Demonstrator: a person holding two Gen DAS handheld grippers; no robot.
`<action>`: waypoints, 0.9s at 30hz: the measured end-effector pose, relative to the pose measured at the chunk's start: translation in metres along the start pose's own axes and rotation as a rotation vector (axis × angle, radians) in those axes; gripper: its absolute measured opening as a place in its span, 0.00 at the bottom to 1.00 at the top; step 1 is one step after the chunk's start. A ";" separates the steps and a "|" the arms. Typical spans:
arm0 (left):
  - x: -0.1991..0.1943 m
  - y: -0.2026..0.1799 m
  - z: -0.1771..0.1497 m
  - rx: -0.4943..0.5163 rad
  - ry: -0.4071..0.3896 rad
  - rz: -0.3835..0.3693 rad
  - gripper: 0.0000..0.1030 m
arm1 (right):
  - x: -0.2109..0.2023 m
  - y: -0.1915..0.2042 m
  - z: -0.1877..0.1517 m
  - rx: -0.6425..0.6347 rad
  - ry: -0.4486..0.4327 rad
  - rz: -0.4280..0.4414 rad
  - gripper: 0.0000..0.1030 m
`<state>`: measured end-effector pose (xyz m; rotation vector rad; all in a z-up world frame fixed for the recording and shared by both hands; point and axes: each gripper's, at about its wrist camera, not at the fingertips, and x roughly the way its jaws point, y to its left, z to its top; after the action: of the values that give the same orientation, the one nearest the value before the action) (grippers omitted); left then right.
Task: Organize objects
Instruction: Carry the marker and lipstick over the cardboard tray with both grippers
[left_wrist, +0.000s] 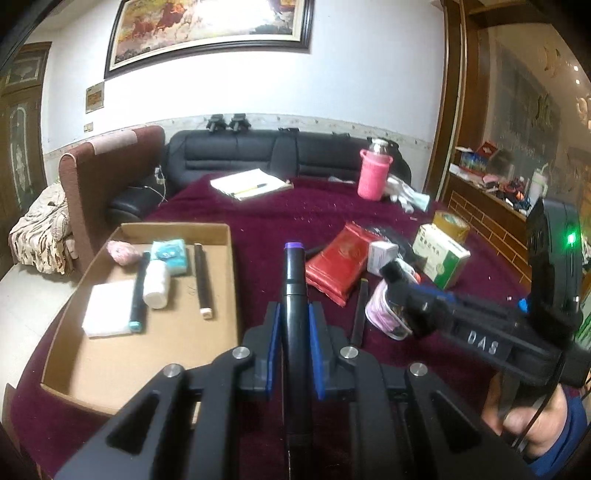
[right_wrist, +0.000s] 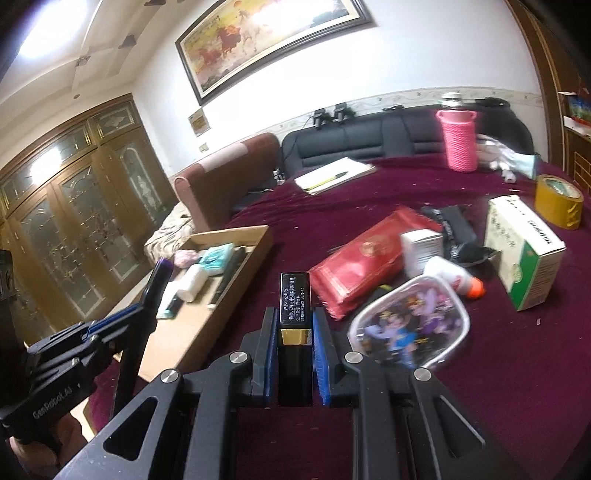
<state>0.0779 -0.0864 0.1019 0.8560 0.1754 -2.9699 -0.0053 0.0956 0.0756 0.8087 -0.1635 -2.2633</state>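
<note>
In the left wrist view my left gripper (left_wrist: 294, 314) is shut on a black marker with a purple cap (left_wrist: 294, 273), which points forward above the maroon tablecloth, just right of the cardboard box (left_wrist: 110, 362). The right wrist view shows my right gripper (right_wrist: 294, 317) shut on a black lipstick-like tube with a gold band (right_wrist: 294, 295). The box (right_wrist: 258, 251) lies ahead to its left. Each gripper also shows in the other's view: the right gripper (left_wrist: 393, 275) at right, the left gripper (right_wrist: 157, 284) at left with the marker (right_wrist: 162, 267).
The box holds a white pad (left_wrist: 107, 312), a teal-capped marker, a white bottle (left_wrist: 157, 286), a teal tissue pack and a dark stick. On the cloth lie a red packet (right_wrist: 362, 258), a clear cartoon pouch (right_wrist: 410, 325), a green-white carton (right_wrist: 524, 251), a tape roll (right_wrist: 559, 201), a pink bottle (right_wrist: 458, 142) and a notebook (left_wrist: 251, 182).
</note>
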 end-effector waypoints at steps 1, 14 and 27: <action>-0.002 0.004 0.001 -0.006 -0.004 0.001 0.14 | 0.002 0.006 -0.001 -0.002 0.003 0.008 0.19; -0.016 0.075 0.011 -0.166 -0.047 0.020 0.14 | 0.027 0.072 -0.007 -0.094 0.080 0.063 0.19; 0.012 0.176 0.005 -0.438 0.076 -0.027 0.14 | 0.090 0.117 0.010 -0.058 0.216 0.070 0.20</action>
<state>0.0782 -0.2616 0.0830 0.9043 0.8082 -2.7515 0.0082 -0.0519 0.0779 0.9931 -0.0251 -2.0893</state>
